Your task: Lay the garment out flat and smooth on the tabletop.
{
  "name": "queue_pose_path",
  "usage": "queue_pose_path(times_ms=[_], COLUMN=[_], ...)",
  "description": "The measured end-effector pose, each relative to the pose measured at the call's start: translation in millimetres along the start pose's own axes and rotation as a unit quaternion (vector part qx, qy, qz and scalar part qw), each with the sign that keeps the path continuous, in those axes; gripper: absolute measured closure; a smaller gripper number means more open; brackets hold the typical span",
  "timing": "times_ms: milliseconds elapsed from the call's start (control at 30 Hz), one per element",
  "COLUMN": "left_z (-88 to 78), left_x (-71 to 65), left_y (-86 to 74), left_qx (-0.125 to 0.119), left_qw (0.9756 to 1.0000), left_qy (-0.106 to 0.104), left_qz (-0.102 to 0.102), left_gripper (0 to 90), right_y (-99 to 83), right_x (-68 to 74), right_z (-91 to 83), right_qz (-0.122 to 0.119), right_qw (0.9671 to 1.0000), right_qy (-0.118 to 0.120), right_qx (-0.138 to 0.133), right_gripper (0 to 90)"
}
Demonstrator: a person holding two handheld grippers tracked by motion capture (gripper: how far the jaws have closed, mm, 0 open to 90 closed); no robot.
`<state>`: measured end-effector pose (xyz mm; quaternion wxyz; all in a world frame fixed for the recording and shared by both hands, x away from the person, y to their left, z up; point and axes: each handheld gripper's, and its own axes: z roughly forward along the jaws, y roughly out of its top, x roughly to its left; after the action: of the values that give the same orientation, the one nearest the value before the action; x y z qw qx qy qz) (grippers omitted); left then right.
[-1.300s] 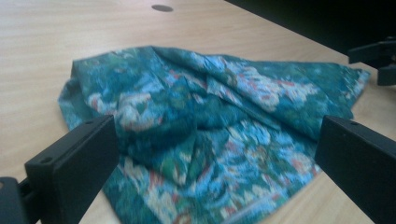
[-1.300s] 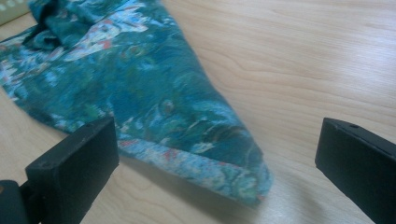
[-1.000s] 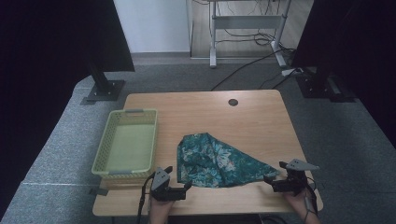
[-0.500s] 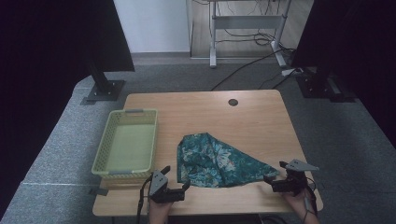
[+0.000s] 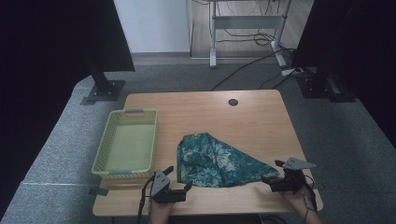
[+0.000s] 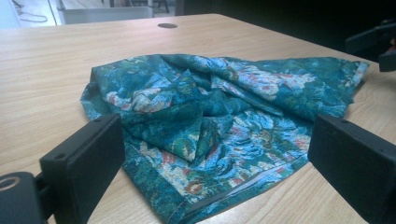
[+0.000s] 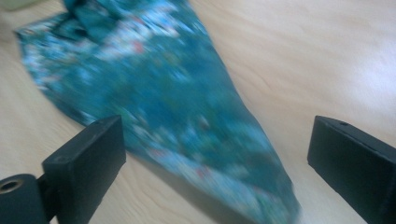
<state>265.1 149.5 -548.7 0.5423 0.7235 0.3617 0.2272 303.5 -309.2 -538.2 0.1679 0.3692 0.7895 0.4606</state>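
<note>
One thin floral cloth (image 5: 215,161) lies crumpled on the table (image 5: 205,109), right of the green basket (image 5: 126,142). It looks light, soft and a little slippery, so I would pinch a hemmed corner. Both tools rest low at the near edge, the left tool (image 5: 180,178) and the right tool (image 5: 272,173) spread wide and holding nothing.

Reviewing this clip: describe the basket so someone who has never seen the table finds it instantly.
Start at the wooden table and go to its left edge. The basket sits there, to the left of the crumpled teal floral cloth. It is the pale green, rectangular, lattice-walled container, with nothing inside.
</note>
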Motion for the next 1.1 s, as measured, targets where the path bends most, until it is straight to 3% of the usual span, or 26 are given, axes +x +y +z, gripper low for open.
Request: queue_pose_path(times_ms=[333, 433, 567, 733, 900, 1100], left_z=[-0.2, -0.2, 0.2, 0.4, 0.7, 0.5], left_x=[0.6, 0.2, -0.7, -1.1, -1.5, -1.3], left_y=[-0.1, -0.1, 0.1, 0.2, 0.3, 0.2], left_qx=[-0.001, -0.001, 0.001, 0.003, 0.003, 0.003], left_qw=[1.0, 1.0, 1.0, 1.0, 1.0, 1.0], left_qy=[-0.004, -0.002, 0.0, -0.001, 0.001, 0.001], left_qz=[-0.001, 0.0, 0.004, 0.007, 0.008, 0.006], left_gripper=[3.9, 3.9, 4.0, 4.0, 4.0, 4.1], right_y=[35.0, 39.2, 42.8, 43.0, 41.1, 38.3], right_x=[28.7, 43.8, 62.2, 79.9, 87.5, 85.9], right_z=[17.9, 30.1, 47.4, 65.6, 78.3, 87.2], right_qz=[-0.055, -0.072, -0.099, -0.133, -0.154, -0.166], right_qw=[0.9962, 0.9933, 0.9865, 0.9793, 0.9737, 0.9684], right_qy=[0.068, 0.088, 0.122, 0.133, 0.131, 0.129], right_qx=[0.008, 0.023, 0.047, 0.076, 0.105, 0.134], right_gripper=[15.6, 16.8, 20.4, 24.2, 28.0, 55.4])
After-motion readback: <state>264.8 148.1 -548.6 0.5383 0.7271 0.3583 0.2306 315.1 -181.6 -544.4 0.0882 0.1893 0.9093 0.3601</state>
